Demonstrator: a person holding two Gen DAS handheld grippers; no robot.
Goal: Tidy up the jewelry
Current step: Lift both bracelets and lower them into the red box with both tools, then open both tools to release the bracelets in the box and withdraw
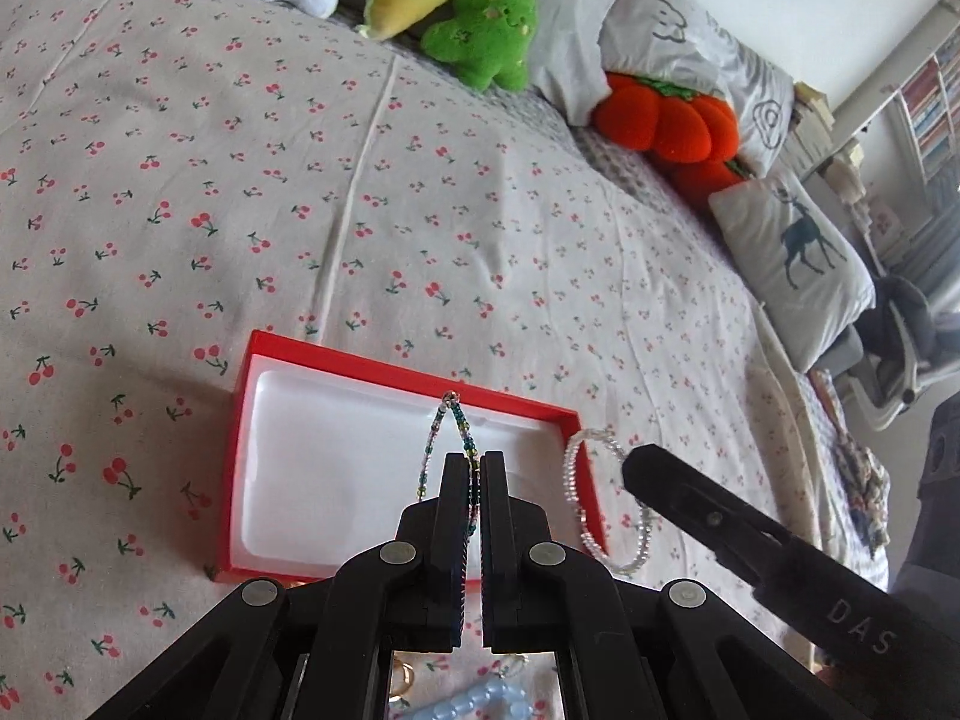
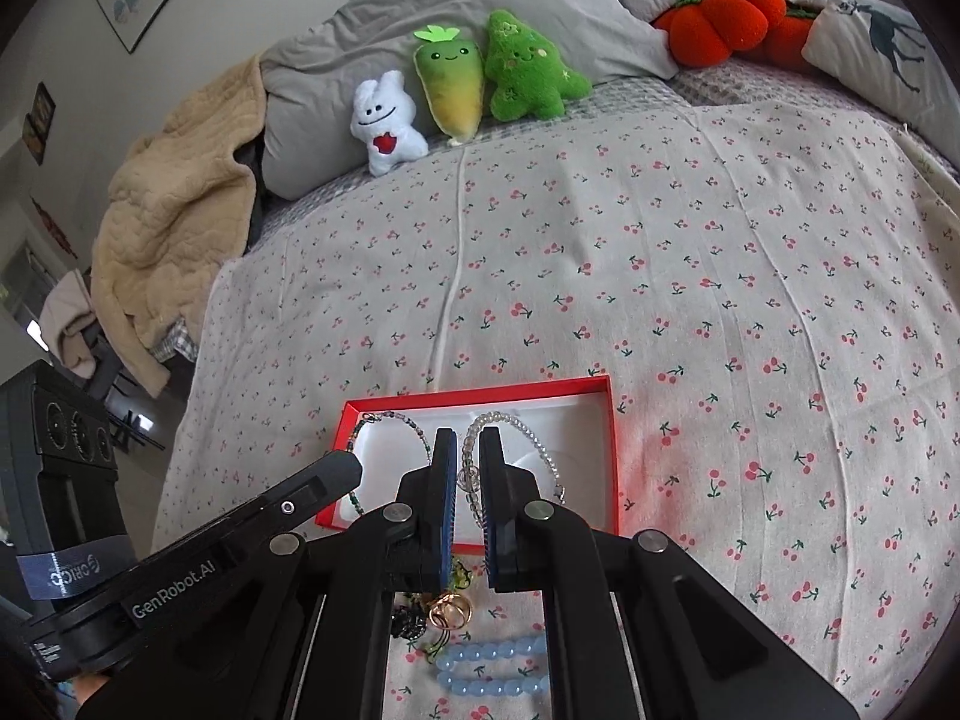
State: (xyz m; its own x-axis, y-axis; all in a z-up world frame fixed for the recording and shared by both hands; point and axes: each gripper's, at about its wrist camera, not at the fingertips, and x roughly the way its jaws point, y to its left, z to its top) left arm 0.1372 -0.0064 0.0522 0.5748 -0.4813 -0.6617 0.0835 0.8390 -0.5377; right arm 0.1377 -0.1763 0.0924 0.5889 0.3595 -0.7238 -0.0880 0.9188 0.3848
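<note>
- A bed with a cherry-print sheet [image 2: 690,276] fills both views, plush toys [image 2: 474,84] lined up at the top.
- Red box [image 1: 249,468] – white inside – sits lower centre.
- Left gripper [image 1: 474,468], clamped on a multicoloured beaded bracelet [image 1: 435,438] looping over the box.
- Right gripper [image 2: 471,450], pinching a clear beaded bracelet [image 2: 528,435] above the box.
- Pale blue bead bracelet [image 2: 492,669] and gold rings [image 2: 450,612] lie on the sheet at the bottom edge.

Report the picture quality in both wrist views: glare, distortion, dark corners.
Left wrist: the white lining of the red box is blown out by glare; the bed's far edge bows from the fisheye. Right wrist: the corners go dark with vignetting, the lining is less washed out, and the blue bead bracelet stays sharp.
</note>
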